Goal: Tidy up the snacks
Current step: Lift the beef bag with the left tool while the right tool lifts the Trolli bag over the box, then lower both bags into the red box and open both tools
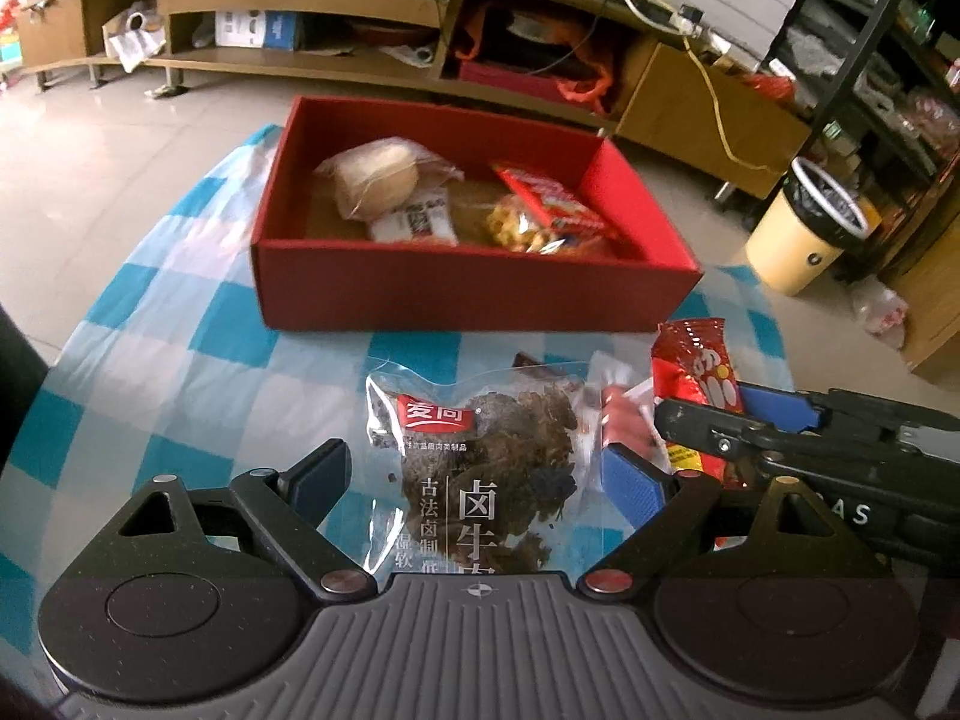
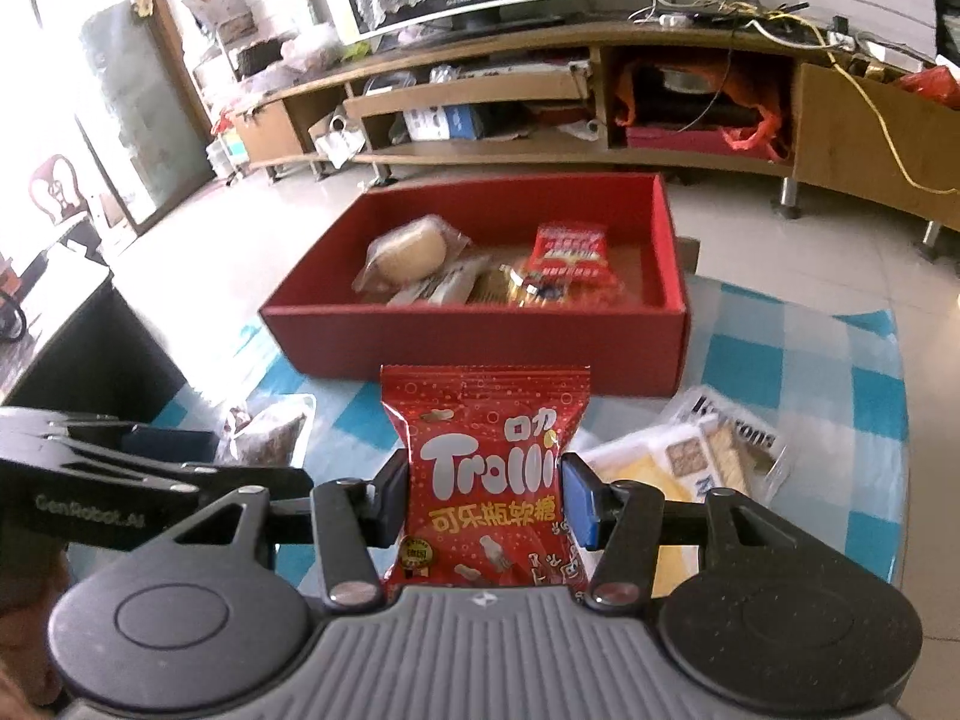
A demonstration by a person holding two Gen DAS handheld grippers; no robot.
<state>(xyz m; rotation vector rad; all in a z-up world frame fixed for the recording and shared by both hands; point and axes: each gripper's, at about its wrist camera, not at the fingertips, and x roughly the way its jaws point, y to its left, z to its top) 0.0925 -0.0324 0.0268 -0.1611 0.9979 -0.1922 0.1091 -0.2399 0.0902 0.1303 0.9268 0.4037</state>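
Observation:
A red box [image 1: 468,294] stands on the blue-checked tablecloth [image 1: 180,360] with a wrapped bun [image 1: 375,180], a white packet and a red packet [image 1: 552,204] inside; it also shows in the right wrist view [image 2: 480,342]. My left gripper [image 1: 480,474] is open, its fingers either side of a clear braised-beef packet [image 1: 486,456] lying on the cloth. My right gripper [image 2: 483,495] is shut on a red Trolli gummy packet [image 2: 489,468], held upright before the box. The Trolli packet also shows in the left wrist view [image 1: 699,384].
A cracker packet [image 2: 702,456] lies on the cloth at the right. A wooden TV cabinet [image 2: 600,138] runs along the back. A yellow bin [image 1: 804,234] stands on the floor to the right, beside a dark shelf rack [image 1: 870,60].

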